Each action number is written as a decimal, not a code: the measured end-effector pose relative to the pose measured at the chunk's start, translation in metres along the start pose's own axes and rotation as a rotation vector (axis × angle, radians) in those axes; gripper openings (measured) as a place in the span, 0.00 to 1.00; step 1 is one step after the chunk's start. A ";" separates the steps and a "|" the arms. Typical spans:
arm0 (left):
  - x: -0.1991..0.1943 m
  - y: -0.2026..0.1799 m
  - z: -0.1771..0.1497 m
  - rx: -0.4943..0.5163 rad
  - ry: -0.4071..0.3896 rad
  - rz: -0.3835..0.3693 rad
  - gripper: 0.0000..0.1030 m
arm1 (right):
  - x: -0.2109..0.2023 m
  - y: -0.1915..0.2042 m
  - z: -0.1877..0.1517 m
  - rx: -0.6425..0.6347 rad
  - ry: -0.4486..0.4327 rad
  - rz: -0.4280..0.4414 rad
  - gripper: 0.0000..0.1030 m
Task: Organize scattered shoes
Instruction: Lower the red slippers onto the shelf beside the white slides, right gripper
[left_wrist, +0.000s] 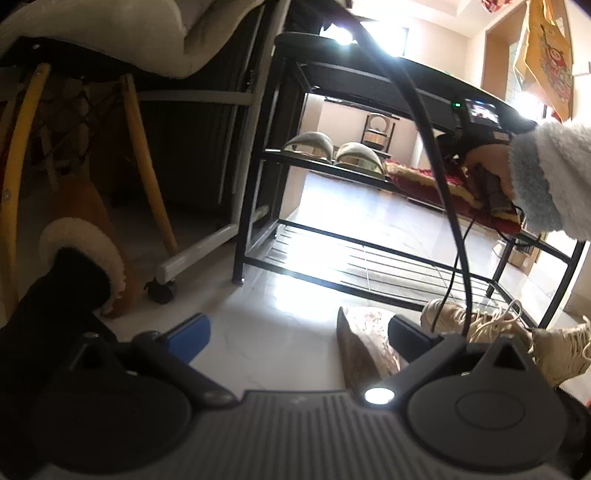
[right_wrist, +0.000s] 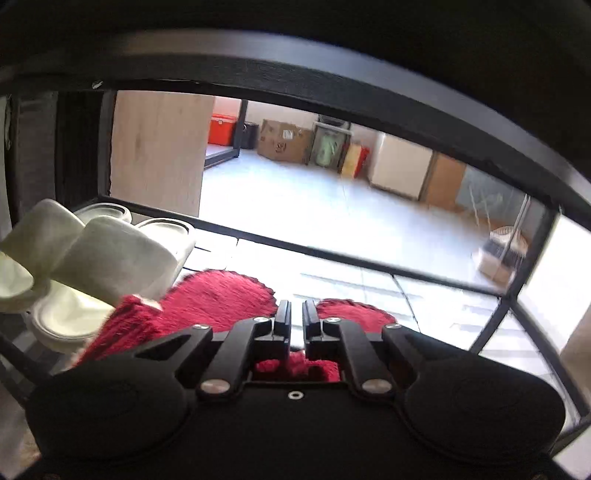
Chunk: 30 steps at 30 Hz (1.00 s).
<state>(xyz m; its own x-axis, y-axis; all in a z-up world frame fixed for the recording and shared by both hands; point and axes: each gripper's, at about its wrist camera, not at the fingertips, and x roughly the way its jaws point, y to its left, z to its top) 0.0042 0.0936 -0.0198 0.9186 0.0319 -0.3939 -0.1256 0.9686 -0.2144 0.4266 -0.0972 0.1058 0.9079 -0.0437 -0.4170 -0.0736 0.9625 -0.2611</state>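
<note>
A black metal shoe rack (left_wrist: 258, 155) stands on the tiled floor. A pair of pale green slippers (left_wrist: 332, 151) sits on its middle shelf; it also shows in the right wrist view (right_wrist: 110, 254). My right gripper (right_wrist: 296, 314) is shut on a pair of red fluffy slippers (right_wrist: 221, 299) and holds them over the same shelf, right of the green pair. From the left wrist view the red pair (left_wrist: 436, 181) lies on the shelf under the person's hand. My left gripper (left_wrist: 299, 336) is open and empty near the floor. A brown patterned shoe (left_wrist: 364, 347) and beige laced sneakers (left_wrist: 554, 347) lie beside it.
A chair with yellow wooden legs (left_wrist: 147, 166) and a white wheeled frame (left_wrist: 199, 251) stand left of the rack. A tan fleece-lined boot (left_wrist: 92, 251) stands at left. A black cable (left_wrist: 443, 192) crosses the view. Cardboard boxes (right_wrist: 284, 140) stand far behind the rack.
</note>
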 end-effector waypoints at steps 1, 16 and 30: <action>0.001 -0.001 -0.001 0.001 0.005 0.000 1.00 | 0.000 -0.001 0.001 0.000 -0.001 -0.001 0.07; -0.014 -0.011 0.003 0.021 -0.021 -0.045 1.00 | -0.142 -0.014 -0.012 -0.119 -0.213 0.149 0.66; -0.021 -0.016 0.004 0.063 -0.014 -0.020 1.00 | -0.200 0.050 -0.164 0.032 -0.342 0.185 0.39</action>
<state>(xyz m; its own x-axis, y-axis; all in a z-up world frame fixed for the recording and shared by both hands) -0.0117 0.0784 -0.0041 0.9260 0.0158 -0.3772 -0.0841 0.9826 -0.1655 0.1734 -0.0841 0.0334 0.9660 0.2182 -0.1386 -0.2412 0.9538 -0.1793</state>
